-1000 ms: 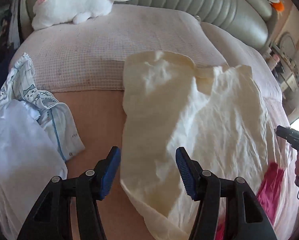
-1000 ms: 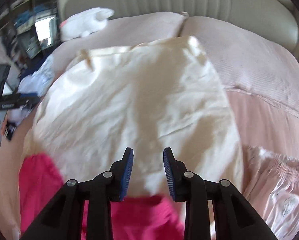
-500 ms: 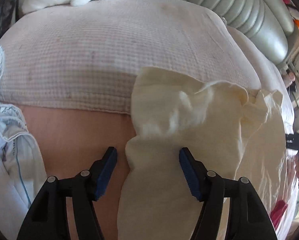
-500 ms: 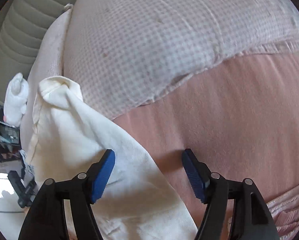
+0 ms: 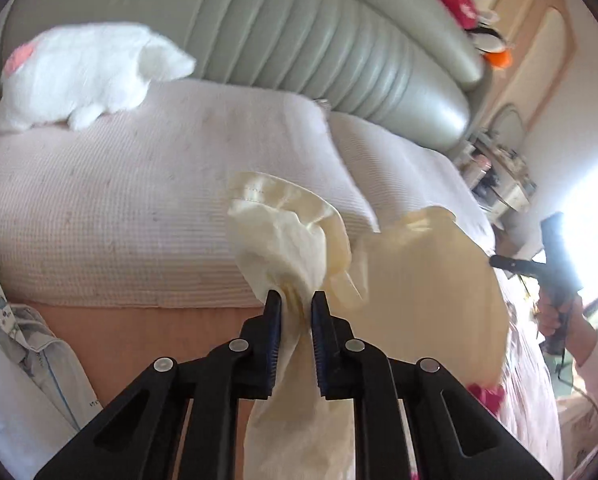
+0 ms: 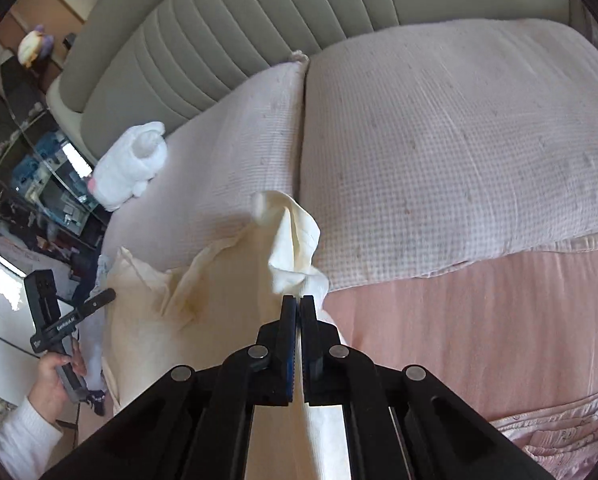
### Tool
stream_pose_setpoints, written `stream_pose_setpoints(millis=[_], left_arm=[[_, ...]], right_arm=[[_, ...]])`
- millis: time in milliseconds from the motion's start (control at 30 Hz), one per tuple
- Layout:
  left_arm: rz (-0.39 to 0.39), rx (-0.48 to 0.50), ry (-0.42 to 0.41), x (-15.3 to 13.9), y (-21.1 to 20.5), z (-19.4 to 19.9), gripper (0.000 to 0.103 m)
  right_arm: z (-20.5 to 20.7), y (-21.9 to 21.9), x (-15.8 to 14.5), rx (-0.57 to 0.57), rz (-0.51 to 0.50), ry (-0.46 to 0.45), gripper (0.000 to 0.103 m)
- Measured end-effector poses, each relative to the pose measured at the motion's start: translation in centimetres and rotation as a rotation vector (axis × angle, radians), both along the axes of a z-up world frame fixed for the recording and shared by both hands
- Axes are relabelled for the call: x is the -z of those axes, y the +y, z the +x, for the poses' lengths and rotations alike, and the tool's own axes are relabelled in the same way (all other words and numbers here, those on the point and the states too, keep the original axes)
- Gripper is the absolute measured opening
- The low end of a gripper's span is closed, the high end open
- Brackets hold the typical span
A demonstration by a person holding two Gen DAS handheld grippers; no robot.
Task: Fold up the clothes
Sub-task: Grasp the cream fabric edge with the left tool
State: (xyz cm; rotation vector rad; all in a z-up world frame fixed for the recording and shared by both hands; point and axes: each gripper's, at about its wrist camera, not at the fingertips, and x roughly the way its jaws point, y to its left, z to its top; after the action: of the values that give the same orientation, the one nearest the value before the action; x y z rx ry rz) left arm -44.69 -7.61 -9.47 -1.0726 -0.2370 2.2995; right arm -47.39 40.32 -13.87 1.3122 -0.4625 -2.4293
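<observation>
Both tools are pinched on corners of my cream garment (image 5: 295,248): left tool (image 5: 295,300) still closing, right tool (image 6: 298,305) clamped; it's light and floppy, so I'd hold the hems.

cream garment (image 5: 427,304): lower part cut off | shelf clutter (image 5: 495,176): blurred

grippers: 2 – left gripper (image 5: 295,300), right gripper (image 6: 298,304)
cream garment (image 5: 419,292): 1
pillows: 2 – left pillow (image 5: 139,200), right pillow (image 6: 459,140)
white plush toy (image 5: 79,72): 1
headboard (image 5: 299,32): 1
pale-blue printed clothes (image 5: 15,360): 1 pile, pcs can't tell
pink garment (image 5: 485,394): 1
</observation>
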Motion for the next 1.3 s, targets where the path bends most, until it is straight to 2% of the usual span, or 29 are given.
stream_pose_setpoints(millis=[67, 133, 200, 233, 333, 367, 400, 467, 500, 567, 600, 633, 667, 700, 767, 867, 933, 967, 1000, 1033, 1067, 1100, 1167, 1200, 1300], left_arm=[[0.013, 0.151, 0.052, -2.1, 1.2, 5.1, 0.012], [0.011, 0.307, 0.094, -3.1, 2.5, 10.7, 0.012], [-0.036, 0.429, 0.078, -2.9, 3.3, 14.7, 0.012], [-0.061, 0.474, 0.030, -2.1, 3.5, 16.5, 0.012], [-0.168, 0.482, -0.065, 1.3, 3.7, 19.1, 0.012], [-0.172, 0.443, -0.076, 1.9, 3.4, 18.5, 0.013], [-0.176, 0.403, -0.088, 2.6, 3.1, 17.9, 0.013], [-0.235, 0.333, -0.083, 3.1, 3.9, 15.6, 0.014], [-0.278, 0.318, -0.053, 3.2, 4.8, 14.6, 0.017], [-0.321, 0.354, 0.023, 3.1, 7.7, 13.1, 0.030], [-0.340, 0.385, 0.050, 3.5, 9.7, 12.9, 0.057], [-0.359, 0.416, 0.076, 4.0, 11.7, 12.7, 0.082], [-0.378, 0.447, 0.102, 4.4, 13.7, 12.5, 0.084], [-0.397, 0.479, 0.129, 4.9, 15.7, 12.3, 0.084], [-0.455, 0.546, 0.165, 6.4, 19.8, 12.2, 0.084], [-0.559, 0.617, 0.239, 9.4, 24.4, 13.1, 0.084], [-0.622, 0.617, 0.204, 11.7, 25.9, 12.4, 0.082], [-0.621, 0.613, 0.159, 12.6, 26.1, 11.7, 0.074], [-0.566, 0.602, 0.092, 12.9, 25.8, 10.7, 0.047], [-0.510, 0.590, 0.025, 13.2, 25.4, 9.8, 0.039], [-0.449, 0.541, -0.003, 12.8, 24.6, 8.9, 0.031], [-0.384, 0.480, -0.062, 12.4, 23.5, 7.7, 0.014], [-0.263, 0.351, -0.133, 11.2, 20.8, 5.7, 0.013], [-0.231, 0.298, -0.125, 10.3, 19.3, 5.0, 0.011], [-0.199, 0.144, -0.068, 7.5, 14.4, 3.6, 0.009]], right_arm=[[4.0, 0.9, -1.8, -0.048, 0.029, 0.062, 0.001], [8.6, 1.1, -2.3, -0.090, 0.084, 0.086, 0.000], [13.0, 2.1, -1.4, -0.115, 0.160, 0.062, 0.000], [15.0, 2.6, -0.5, -0.119, 0.219, 0.033, 0.000], [18.4, 5.3, 3.7, -0.078, 0.281, -0.108, 0.000], [18.4, 6.2, 4.7, -0.046, 0.273, -0.136, 0.000], [17.8, 6.5, 4.9, -0.018, 0.278, -0.133, 0.000], [15.7, 6.5, 4.6, 0.025, 0.292, -0.096, 0.001], [14.0, 6.1, 4.2, 0.049, 0.283, -0.071, 0.003], [10.2, 5.7, 3.6, 0.105, 0.222, -0.047, 0.022], [8.0, 5.5, 4.0, 0.132, 0.157, -0.072, 0.050], [6.1, 5.4, 4.5, 0.161, 0.090, -0.101, 0.068], [4.3, 5.2, 5.1, 0.177, 0.044, -0.131, 0.070], [2.8, 4.8, 5.7, 0.187, 0.041, -0.170, 0.070], [0.7, 3.6, 6.5, 0.187, 0.085, -0.216, 0.070], [-0.9, 1.8, 6.9, 0.121, 0.162, -0.222, 0.070], [-1.4, 1.0, 6.7, 0.082, 0.174, -0.213, 0.070], [-1.6, 0.9, 6.5, 0.077, 0.153, -0.211, 0.070], [-1.9, 0.9, 6.3, 0.075, 0.130, -0.209, 0.070], [-2.1, 0.9, 6.1, 0.083, 0.116, -0.208, 0.070], [-2.5, 0.9, 6.1, 0.091, 0.105, -0.217, 0.070], [-2.9, 1.0, 6.4, 0.097, 0.106, -0.246, 0.072], [-3.9, 1.3, 7.0, 0.110, 0.099, -0.288, 0.072], [-4.2, 1.8, 7.0, 0.126, 0.103, -0.289, 0.072], [-4.8, 2.9, 7.2, 0.160, 0.107, -0.283, 0.072]])
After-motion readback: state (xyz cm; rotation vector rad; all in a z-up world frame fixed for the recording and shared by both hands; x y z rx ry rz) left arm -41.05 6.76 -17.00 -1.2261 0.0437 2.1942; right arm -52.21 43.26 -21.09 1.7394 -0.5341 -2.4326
